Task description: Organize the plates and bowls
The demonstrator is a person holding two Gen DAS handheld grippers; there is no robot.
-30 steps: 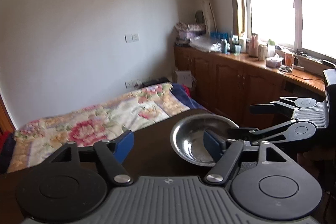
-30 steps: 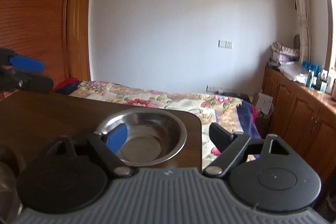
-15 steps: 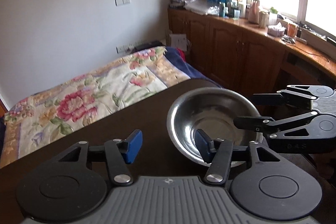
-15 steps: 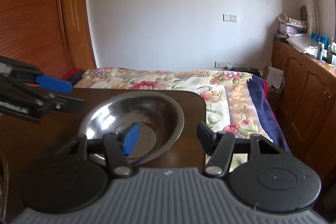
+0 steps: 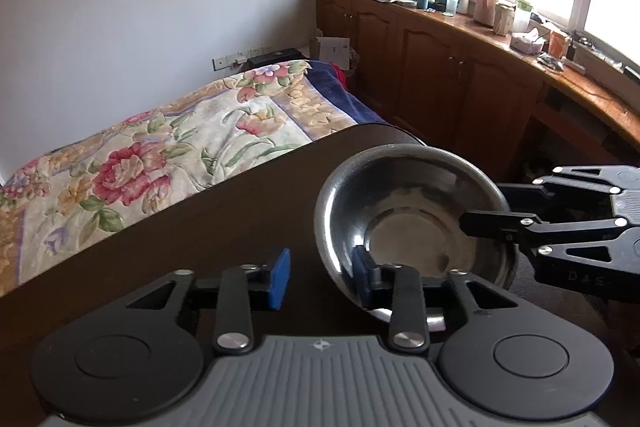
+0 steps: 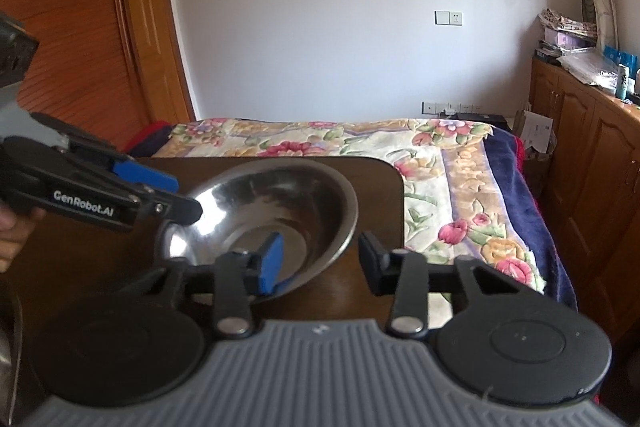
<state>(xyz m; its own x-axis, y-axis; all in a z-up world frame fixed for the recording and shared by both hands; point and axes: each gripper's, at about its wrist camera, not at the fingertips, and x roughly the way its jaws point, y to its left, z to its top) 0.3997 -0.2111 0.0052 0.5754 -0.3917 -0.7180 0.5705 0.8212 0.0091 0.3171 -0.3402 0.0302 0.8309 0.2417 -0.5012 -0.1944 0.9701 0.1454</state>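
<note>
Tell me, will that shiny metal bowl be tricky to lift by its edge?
Probably a little. The bowl looks like thin polished steel, so it should be stiff and light, but likely slippery under the pads. Its rounded sides and small flat bottom suggest it could tilt or rock if only one edge is raised. It sits near the table corner.

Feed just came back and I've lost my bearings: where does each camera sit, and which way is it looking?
Left wrist: on the left gripper, looking down across the dark table toward bed and window cabinets; right gripper enters from the right.
Right wrist: on the right gripper, facing bed and wall; left gripper and a hand enter from the left.
Shared: the steel bowl, straddled by both grippers.
</note>
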